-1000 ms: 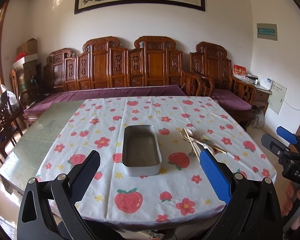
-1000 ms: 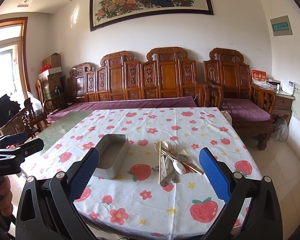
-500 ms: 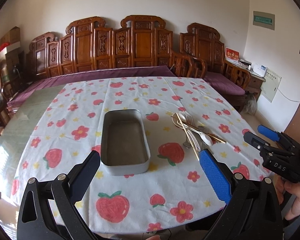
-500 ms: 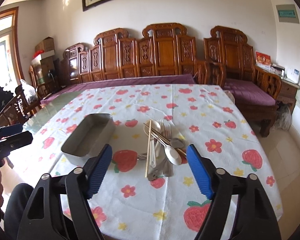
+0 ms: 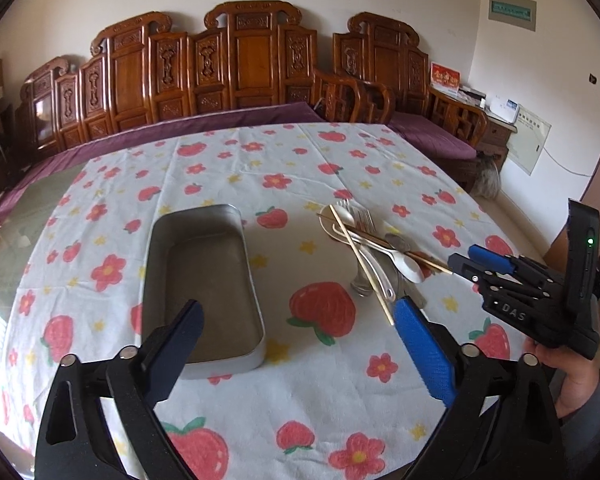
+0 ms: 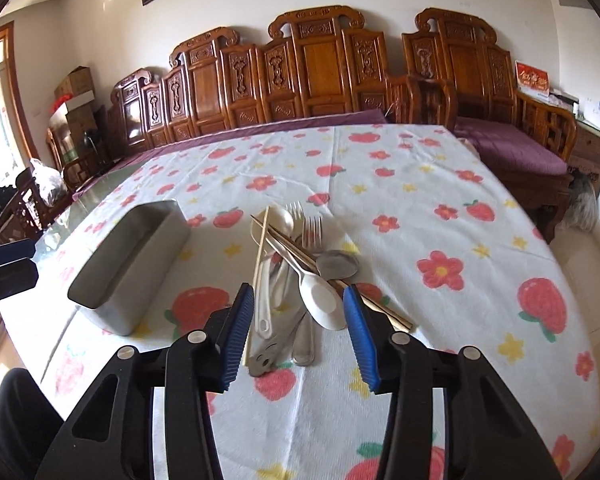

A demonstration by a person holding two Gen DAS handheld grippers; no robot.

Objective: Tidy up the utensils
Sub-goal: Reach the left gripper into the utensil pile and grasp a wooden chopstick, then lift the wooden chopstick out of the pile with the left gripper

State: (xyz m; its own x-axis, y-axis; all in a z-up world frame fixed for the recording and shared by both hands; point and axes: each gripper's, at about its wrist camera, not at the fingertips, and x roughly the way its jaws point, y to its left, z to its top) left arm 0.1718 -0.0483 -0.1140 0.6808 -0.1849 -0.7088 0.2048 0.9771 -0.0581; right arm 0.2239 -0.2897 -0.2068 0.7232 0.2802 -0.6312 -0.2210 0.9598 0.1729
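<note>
**On the flowered cloth, a heap of cutlery between narrowing tongs**

Right of the metal tray [image 6: 130,264] lies the pile of utensils [image 6: 296,276]: white spoons, forks, a metal spoon and chopsticks, crossed over one another. The right gripper [image 6: 299,300] hangs just over the pile's near end, its jaws half-narrowed and just been closing, pressing nothing. The left gripper [image 5: 296,314] stands wide beside the tray, empty. Carved wooden benches [image 5: 236,68] line the wall.

Bright daylight from left; soft shadows; fisheye-bent, dark-vignetted edges
</note>
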